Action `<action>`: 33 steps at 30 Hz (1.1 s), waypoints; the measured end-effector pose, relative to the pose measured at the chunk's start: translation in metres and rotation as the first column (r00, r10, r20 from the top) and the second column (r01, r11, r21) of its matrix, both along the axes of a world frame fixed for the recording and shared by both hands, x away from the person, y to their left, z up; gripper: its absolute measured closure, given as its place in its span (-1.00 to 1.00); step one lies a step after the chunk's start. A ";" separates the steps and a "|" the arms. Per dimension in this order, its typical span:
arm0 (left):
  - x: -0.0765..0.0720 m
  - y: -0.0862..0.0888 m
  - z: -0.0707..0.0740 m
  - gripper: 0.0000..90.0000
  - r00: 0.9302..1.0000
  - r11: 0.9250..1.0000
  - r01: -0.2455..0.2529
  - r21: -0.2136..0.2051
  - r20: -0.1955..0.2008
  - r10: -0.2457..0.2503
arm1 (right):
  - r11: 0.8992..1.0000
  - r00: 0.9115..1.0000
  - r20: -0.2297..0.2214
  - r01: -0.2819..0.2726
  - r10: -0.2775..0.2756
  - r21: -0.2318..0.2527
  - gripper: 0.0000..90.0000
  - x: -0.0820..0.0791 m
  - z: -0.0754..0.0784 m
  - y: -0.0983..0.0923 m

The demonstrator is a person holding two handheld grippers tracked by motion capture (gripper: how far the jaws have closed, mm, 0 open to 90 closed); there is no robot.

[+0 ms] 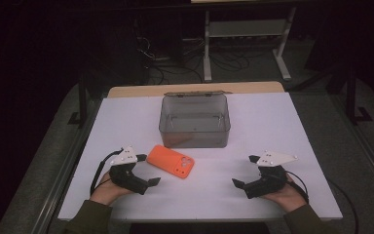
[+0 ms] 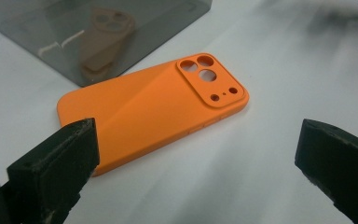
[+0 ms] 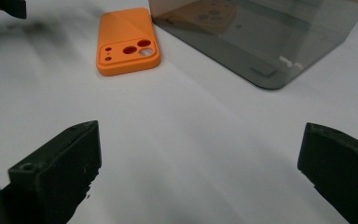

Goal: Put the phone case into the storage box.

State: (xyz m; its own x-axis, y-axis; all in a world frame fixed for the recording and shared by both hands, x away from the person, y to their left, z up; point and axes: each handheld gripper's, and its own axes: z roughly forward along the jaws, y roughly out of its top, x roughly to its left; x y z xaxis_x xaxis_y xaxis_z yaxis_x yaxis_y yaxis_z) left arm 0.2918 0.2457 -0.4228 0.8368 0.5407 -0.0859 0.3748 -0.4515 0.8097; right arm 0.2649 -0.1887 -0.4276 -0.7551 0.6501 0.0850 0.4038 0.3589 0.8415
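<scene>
Dark floor, tangled cables and a pale metal frame (image 1: 246,29) lie behind the white table (image 1: 272,117), which carries two things; an orange phone case (image 1: 171,161) lies flat with its camera cut-outs up, just in front of a smoky clear box (image 1: 195,122) at the middle of the table, close to its near wall but apart from it.

On the person's left, the left gripper (image 1: 148,170) rests low at the near edge, held in the left hand (image 1: 108,191); its jaws stand spread wide and hold nothing; the left gripper view shows the case (image 2: 149,107) lying ahead between the jaws, its near corner close to one jaw, though touch cannot be told.

Well apart on the other side, the right gripper (image 1: 243,171) sits in the right hand (image 1: 285,195); its jaws are likewise spread wide with only bare table between them; the right gripper view shows the case (image 3: 127,41) far off beside the box (image 3: 261,42).

As for the box, it stands upright and open-topped; its tinted walls mirror the orange case, and no object can be made out inside.
</scene>
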 end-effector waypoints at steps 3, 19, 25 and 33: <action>0.000 0.000 0.000 -1.00 1.000 1.000 -0.001 0.000 0.000 0.001 | 1.000 1.000 0.001 0.000 0.000 0.001 -1.00 0.000 0.000 0.000; 0.000 0.000 0.000 -1.00 1.000 1.000 0.006 -0.005 -0.004 -0.006 | 1.000 1.000 -0.012 0.007 -0.007 0.018 -1.00 0.001 0.003 0.000; 0.001 -0.001 0.000 -1.00 1.000 1.000 0.009 -0.007 -0.004 -0.009 | 1.000 1.000 -0.007 0.005 -0.005 0.010 -1.00 0.001 0.006 0.002; 0.000 -0.002 -0.001 -1.00 1.000 1.000 0.016 0.006 -0.003 -0.016 | 1.000 1.000 -0.006 -0.008 0.008 0.000 -1.00 0.003 0.006 0.005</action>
